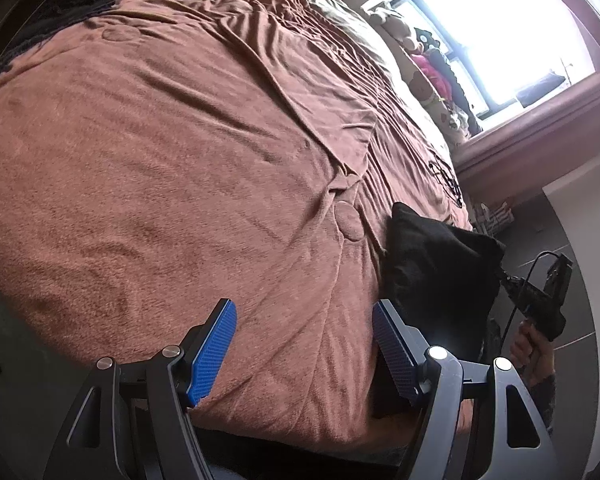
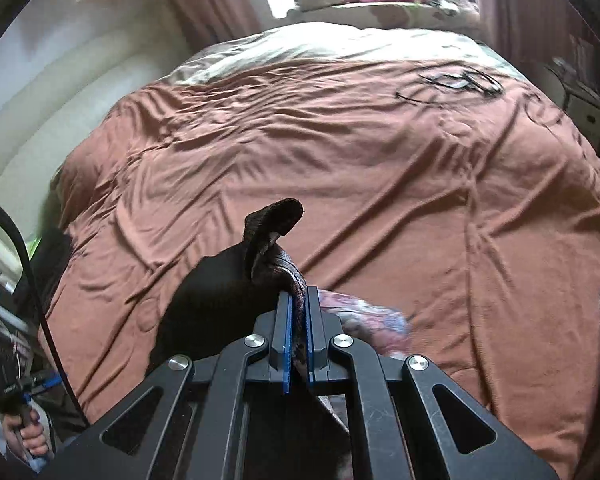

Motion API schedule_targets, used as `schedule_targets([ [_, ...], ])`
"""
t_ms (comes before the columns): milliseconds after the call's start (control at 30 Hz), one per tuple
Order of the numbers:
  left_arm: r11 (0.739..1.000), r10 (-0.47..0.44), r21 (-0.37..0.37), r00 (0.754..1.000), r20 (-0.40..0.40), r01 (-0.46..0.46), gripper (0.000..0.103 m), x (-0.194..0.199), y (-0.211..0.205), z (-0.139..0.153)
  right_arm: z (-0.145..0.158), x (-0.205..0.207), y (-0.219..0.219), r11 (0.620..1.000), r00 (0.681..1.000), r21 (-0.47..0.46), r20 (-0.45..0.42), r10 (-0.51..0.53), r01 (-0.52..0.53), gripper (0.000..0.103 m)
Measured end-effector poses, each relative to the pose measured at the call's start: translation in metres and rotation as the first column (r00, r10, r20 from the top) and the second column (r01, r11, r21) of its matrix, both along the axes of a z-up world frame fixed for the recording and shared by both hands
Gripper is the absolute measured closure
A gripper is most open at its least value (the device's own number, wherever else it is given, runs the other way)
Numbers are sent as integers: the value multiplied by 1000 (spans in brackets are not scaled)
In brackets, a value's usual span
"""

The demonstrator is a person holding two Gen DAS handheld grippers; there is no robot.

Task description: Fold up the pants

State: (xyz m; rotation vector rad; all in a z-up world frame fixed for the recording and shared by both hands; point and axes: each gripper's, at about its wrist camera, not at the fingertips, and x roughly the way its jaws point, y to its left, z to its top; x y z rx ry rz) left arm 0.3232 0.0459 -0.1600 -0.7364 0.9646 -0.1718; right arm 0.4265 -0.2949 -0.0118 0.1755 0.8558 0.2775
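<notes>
The pants (image 2: 220, 292) are dark, almost black, and hang bunched from my right gripper (image 2: 299, 294), which is shut on a fold of the fabric near a loop that sticks up. They are lifted above the brown blanket (image 2: 380, 184) of the bed. In the left wrist view the same pants (image 1: 440, 264) dangle as a black mass at the bed's right edge, with the right gripper (image 1: 504, 276) pinching their upper corner. My left gripper (image 1: 304, 306) is open over the blanket (image 1: 160, 168), its blue pads (image 1: 216, 352) apart with nothing between them, just left of the pants.
A hand (image 1: 536, 356) grips the right tool's handle. Black cables (image 2: 452, 80) lie on the blanket's far side. Stuffed toys and clothes (image 1: 428, 68) are piled by the window. A pale patterned cloth (image 2: 372, 320) lies just right of my right fingers. Boxes (image 2: 584, 108) stand beside the bed.
</notes>
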Motion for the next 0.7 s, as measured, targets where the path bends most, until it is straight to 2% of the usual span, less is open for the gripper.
schedule_targets([
  [200, 1000, -21, 11, 1000, -2, 21, 31, 8, -10, 3, -13, 8, -21, 996, 996, 50, -56, -71, 74, 102],
  [433, 997, -71, 29, 997, -1, 71, 31, 22, -29, 8, -12, 8, -37, 990, 991, 74, -67, -114, 119, 101],
  [500, 996, -88, 30, 996, 0, 88, 31, 27, -38, 10, -17, 17, -37, 990, 987, 65, -112, -117, 124, 101],
  [633, 991, -128, 34, 992, 1, 128, 31, 36, -54, 16, -14, 15, -37, 990, 984, 28, -117, -137, 141, 92],
  [700, 988, -147, 39, 989, 2, 147, 31, 39, -62, 19, -11, 7, -40, 988, 984, 60, -116, -132, 139, 77],
])
